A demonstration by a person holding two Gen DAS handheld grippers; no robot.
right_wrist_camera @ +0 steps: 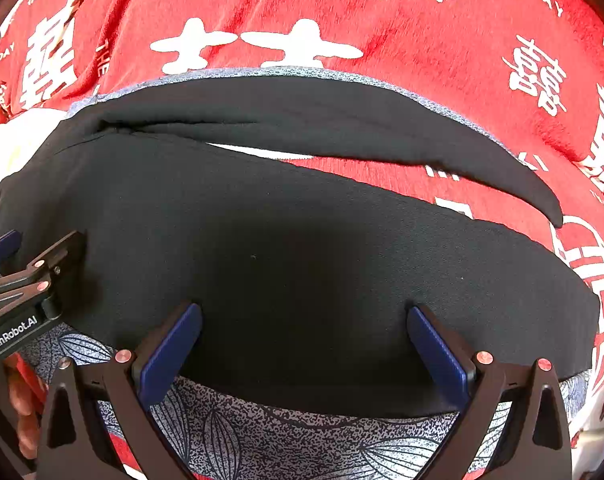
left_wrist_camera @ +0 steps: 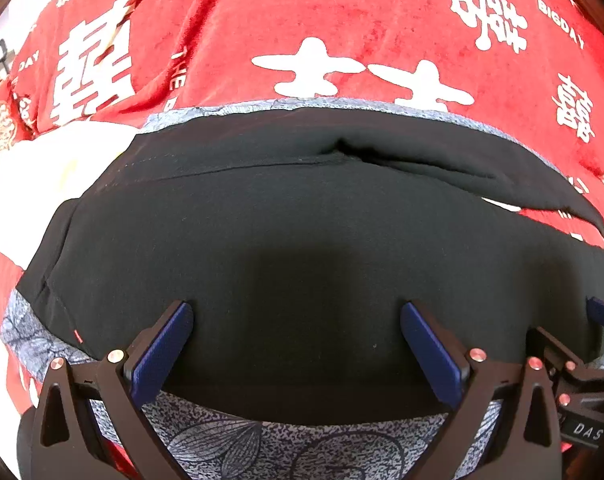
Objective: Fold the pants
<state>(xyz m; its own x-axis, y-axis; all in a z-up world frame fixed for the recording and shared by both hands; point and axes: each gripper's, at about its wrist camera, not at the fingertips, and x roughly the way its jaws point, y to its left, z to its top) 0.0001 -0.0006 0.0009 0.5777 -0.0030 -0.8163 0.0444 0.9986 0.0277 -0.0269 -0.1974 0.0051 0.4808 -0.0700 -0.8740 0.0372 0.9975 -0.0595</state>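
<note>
The black pants (left_wrist_camera: 302,240) lie spread flat across a grey leaf-patterned cloth (left_wrist_camera: 262,448), which in turn lies on a red blanket with white characters (left_wrist_camera: 341,20). A strip of the grey cloth shows along the near edge of the pants and a thin band of it shows along the far edge.

In the left wrist view, the left tongs (left_wrist_camera: 298,344) stand released, the two blue-padded fingers (left_wrist_camera: 162,348) spread wide with the black fabric filling the gap between them. The pants run from 9 o'clock to 3 o'clock across the view, and the near hem lies at 6 o'clock, just by the base of the fingers. A small red tag (left_wrist_camera: 76,335) sits on the seam at 8 o'clock. Part of the right tongs (left_wrist_camera: 597,312) shows at 3 o'clock, over the same near edge.

In the right wrist view, the right tongs (right_wrist_camera: 303,344) are likewise released, fingers wide apart above the pants (right_wrist_camera: 302,248), grasping nothing. One pant leg tapers off toward 2 o'clock, and a wedge of red blanket (right_wrist_camera: 421,8) shows between it and the nearer leg. The left tongs (right_wrist_camera: 0,246) enter at 9 o'clock, just beside the right ones along the near hem.
</note>
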